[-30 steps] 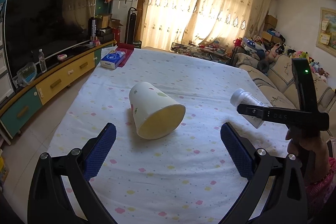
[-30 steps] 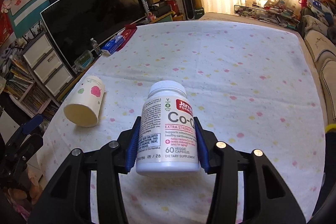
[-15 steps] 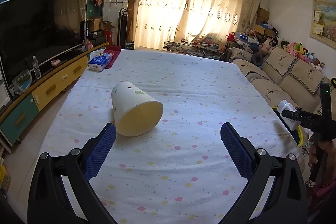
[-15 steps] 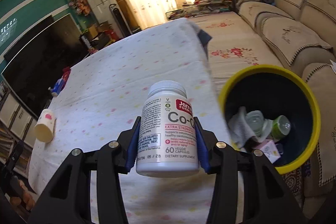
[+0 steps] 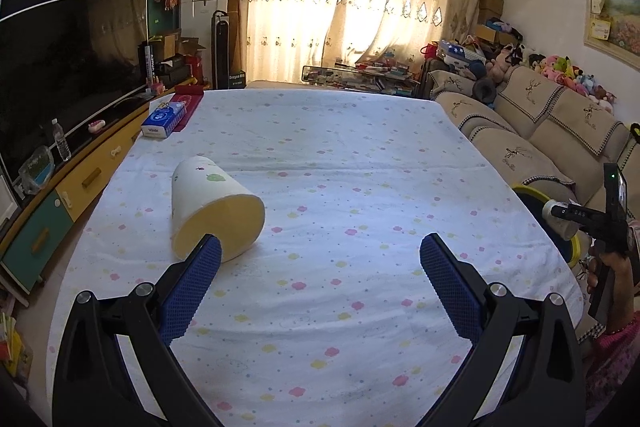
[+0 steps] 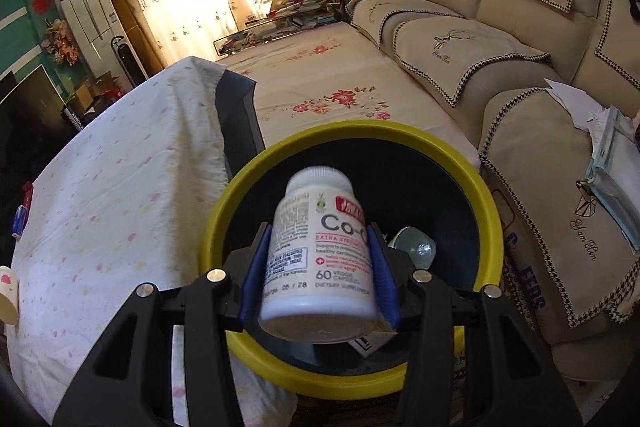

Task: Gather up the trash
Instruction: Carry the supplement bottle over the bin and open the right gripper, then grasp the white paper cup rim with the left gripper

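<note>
The right gripper (image 6: 318,267) holds a white plastic bottle (image 6: 320,251) over the bin (image 6: 490,211), which stands on the floor between the table and the sofa (image 6: 480,39). Its jaws are opening, and the bottle, already tilted, is between the blue pads, which seem barely to touch its sides. The bottle is a stiff, smooth cylinder with a glossy label and a round cap; it is probably light and a little slippery, so the straight middle of the body is the best place to grip it. The bin is round, with a yellow rim and dark walls, and some trash lies inside. The left gripper (image 5: 320,287) is spread wide and empty above the dotted cloth (image 5: 340,167). A paper cup (image 5: 212,207) lies on its side near the left pad; it is thin and easy to crush.
</note>
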{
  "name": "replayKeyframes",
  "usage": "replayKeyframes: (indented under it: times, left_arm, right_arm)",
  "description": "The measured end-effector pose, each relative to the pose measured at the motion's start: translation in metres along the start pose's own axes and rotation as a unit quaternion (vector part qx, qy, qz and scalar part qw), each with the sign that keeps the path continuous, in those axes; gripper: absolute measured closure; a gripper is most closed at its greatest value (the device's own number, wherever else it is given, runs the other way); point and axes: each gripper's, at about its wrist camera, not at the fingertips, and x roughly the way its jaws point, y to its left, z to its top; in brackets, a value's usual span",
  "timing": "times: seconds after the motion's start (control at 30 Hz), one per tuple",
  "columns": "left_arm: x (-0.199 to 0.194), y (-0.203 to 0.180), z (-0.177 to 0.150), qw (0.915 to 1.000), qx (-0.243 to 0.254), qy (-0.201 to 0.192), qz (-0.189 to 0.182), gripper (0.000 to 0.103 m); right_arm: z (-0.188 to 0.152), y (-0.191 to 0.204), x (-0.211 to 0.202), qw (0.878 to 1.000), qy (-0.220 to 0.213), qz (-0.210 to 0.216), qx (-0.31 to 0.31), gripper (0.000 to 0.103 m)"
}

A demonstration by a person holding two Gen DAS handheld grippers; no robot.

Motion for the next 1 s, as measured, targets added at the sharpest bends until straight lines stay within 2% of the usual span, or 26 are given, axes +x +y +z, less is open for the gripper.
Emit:
replayKeyframes:
  times: [0.07, 0.47, 0.57, 0.67, 0.8, 0.97, 1.0]
  left_arm:
    - [0.004, -0.004, 0.001, 1.0, 0.005, 0.004, 0.001, 0.005]
    - [0.006, -0.007, 0.009, 0.9995, 0.019, -0.001, 0.026, 0.005]
    - [0.002, -0.001, 0.009, 0.9981, 0.025, -0.009, 0.056, 0.005]
    - [0.002, 0.01, 0.007, 0.9941, 0.033, -0.012, 0.102, 0.005]
    - [0.008, 0.036, 0.006, 0.9897, 0.009, 0.004, 0.143, 0.005]
    - [0.032, 0.069, 0.008, 0.9873, -0.042, 0.041, 0.147, 0.005]
    - [0.038, 0.073, 0.009, 0.9868, -0.047, 0.046, 0.148, 0.009]
  right_arm:
    - [0.0, -0.001, 0.001, 1.0, -0.005, -0.007, 0.0, 0.047]
    - [-0.008, 0.006, -0.005, 1.0, -0.013, 0.001, -0.012, 0.044]
    - [-0.01, 0.007, -0.006, 1.0, -0.009, 0.009, -0.012, 0.044]
    - [-0.012, 0.009, -0.008, 1.0, -0.01, 0.013, -0.013, 0.043]
    - [-0.014, 0.012, -0.01, 1.0, -0.009, 0.02, -0.014, 0.043]
    - [-0.015, 0.021, -0.007, 0.999, -0.004, 0.026, -0.021, 0.043]
    - [-0.015, 0.022, -0.006, 0.999, -0.003, 0.027, -0.022, 0.043]
